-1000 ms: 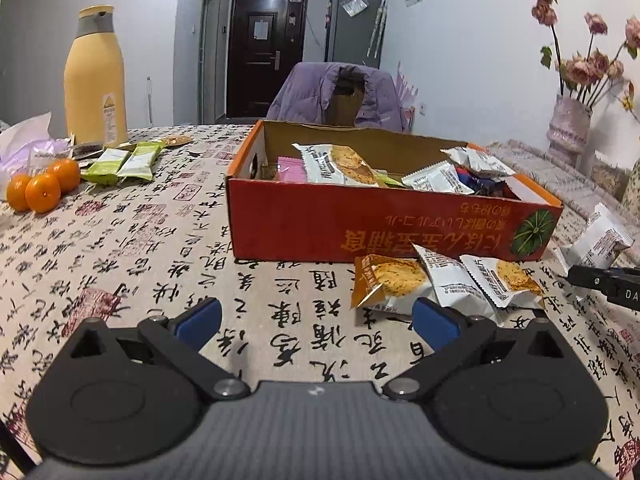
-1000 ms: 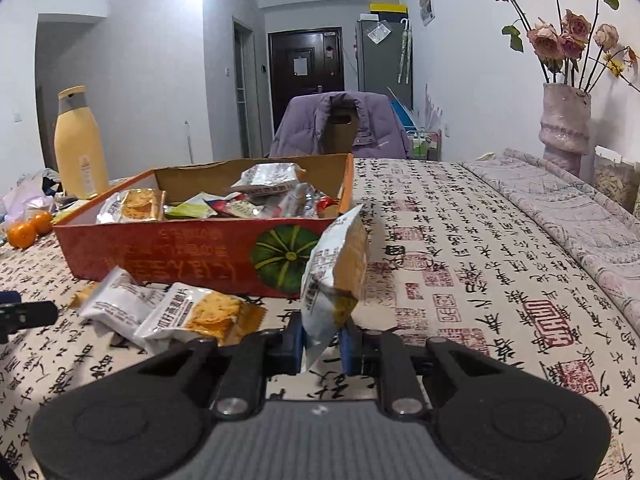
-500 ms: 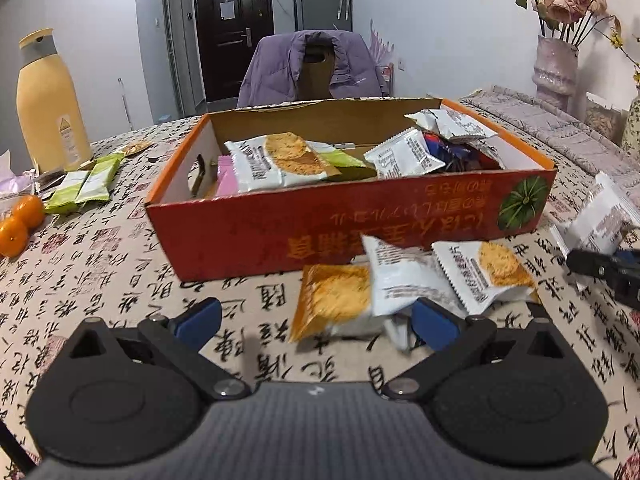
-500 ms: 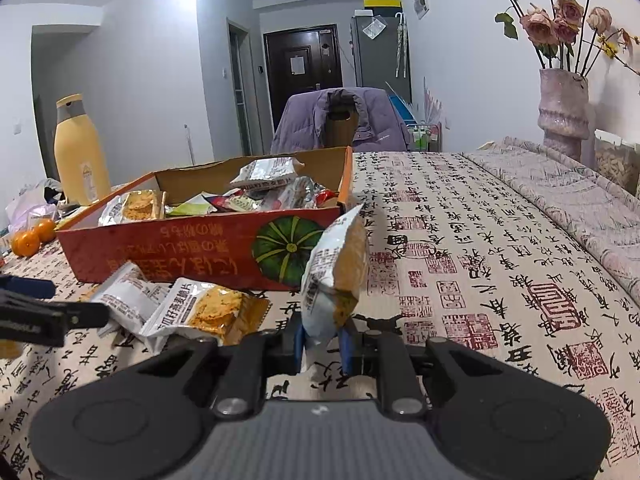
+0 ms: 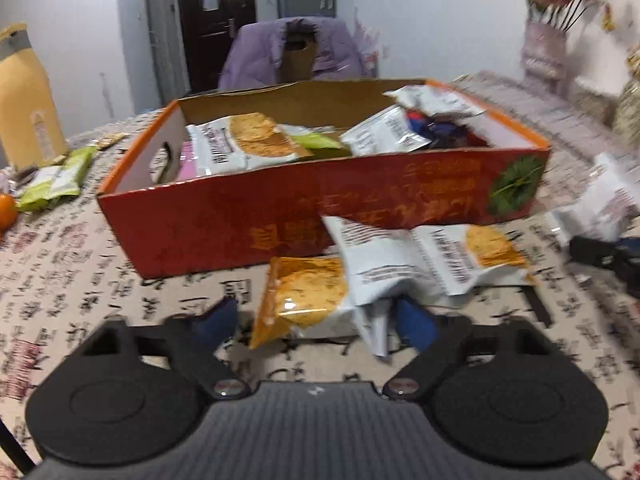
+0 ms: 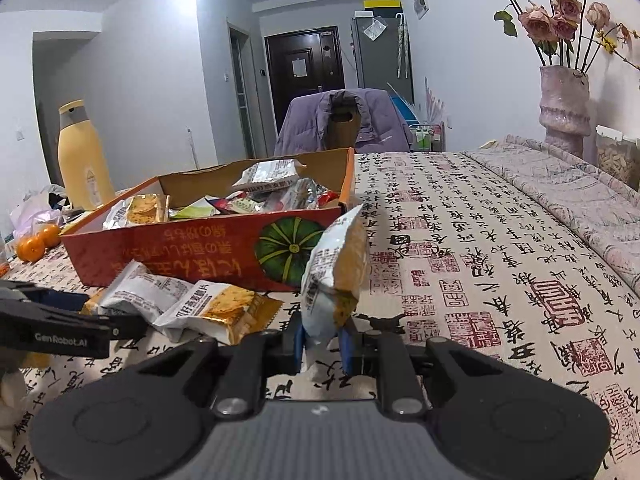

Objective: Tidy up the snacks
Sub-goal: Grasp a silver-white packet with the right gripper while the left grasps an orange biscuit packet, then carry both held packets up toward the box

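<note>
An orange cardboard box (image 5: 280, 224) (image 6: 180, 248) on the table holds several snack packets. In front of it lie three cracker packets: an orange one (image 5: 308, 292) and two white ones (image 5: 452, 256). My left gripper (image 5: 314, 320) is low over the table with its jaws closing. The orange packet and a white packet's tail sit between its fingers, and the left pad (image 5: 216, 318) stands apart from them. That gripper also shows from the side (image 6: 60, 320). My right gripper (image 6: 322, 344) is shut on an upright white snack packet (image 6: 336, 268) beside the box's right end.
A yellow bottle (image 5: 24, 96), green packets (image 5: 56, 178) and oranges (image 6: 36, 244) sit at the left. At the far right stands a vase of flowers (image 6: 564, 108). A chair with a purple jacket (image 5: 296, 52) is behind the box. The tablecloth (image 6: 500, 240) is patterned.
My left gripper moved forward to the packets in front of the box, and its jaws narrowed around them. The right gripper stayed put with its packet.
</note>
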Available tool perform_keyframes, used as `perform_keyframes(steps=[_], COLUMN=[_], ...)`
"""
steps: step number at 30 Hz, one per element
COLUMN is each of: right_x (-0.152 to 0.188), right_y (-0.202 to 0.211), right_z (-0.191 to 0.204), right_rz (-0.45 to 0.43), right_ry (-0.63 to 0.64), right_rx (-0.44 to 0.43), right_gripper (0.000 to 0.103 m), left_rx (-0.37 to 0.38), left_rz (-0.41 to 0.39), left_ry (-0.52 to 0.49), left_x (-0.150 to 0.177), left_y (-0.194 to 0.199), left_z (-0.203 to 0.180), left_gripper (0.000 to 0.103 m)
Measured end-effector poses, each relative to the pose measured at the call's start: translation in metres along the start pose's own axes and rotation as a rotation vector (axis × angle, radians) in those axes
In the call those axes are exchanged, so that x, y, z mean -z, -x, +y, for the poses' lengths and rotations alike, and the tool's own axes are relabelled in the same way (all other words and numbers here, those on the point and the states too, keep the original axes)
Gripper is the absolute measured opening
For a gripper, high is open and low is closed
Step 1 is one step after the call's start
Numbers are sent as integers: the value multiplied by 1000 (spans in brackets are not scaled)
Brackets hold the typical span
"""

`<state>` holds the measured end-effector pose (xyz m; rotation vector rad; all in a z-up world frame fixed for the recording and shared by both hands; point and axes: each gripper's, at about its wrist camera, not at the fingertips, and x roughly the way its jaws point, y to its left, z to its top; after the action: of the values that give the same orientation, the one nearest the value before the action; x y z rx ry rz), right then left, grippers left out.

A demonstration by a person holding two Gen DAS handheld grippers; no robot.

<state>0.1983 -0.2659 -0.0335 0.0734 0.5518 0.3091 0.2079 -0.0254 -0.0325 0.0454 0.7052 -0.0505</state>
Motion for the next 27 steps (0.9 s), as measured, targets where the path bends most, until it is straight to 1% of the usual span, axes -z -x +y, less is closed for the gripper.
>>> perform_keyframes(steps=[1,3,4,5,9,19,27], right_x=[0,0,0,0,0,2,1], right_y=[0,0,0,0,1,4,6], right_z=[0,0,0,0,1,2,9], right_rz=[0,-1,-1,-3,-8,-21,-23], right_ry=[0,0,0,0,0,10,35], right_rx=[-1,-1,0,-1,-3,1,-7], right_gripper=[17,17,17,17,17,17,17], left_rx=[16,9,8,9,0,-50,-49], left_rz=[-4,-15,-20,-22,-32,-112,-167], left_ry=[-2,-19,-22,-18,9,31,31], left_x=[1,2,4,5,8,15,7], left_y=[2,5,6,7,15,46,63], left_z=[0,-3,-3,-2,5,21,23], left_gripper=[66,62,58,56,54,54,54])
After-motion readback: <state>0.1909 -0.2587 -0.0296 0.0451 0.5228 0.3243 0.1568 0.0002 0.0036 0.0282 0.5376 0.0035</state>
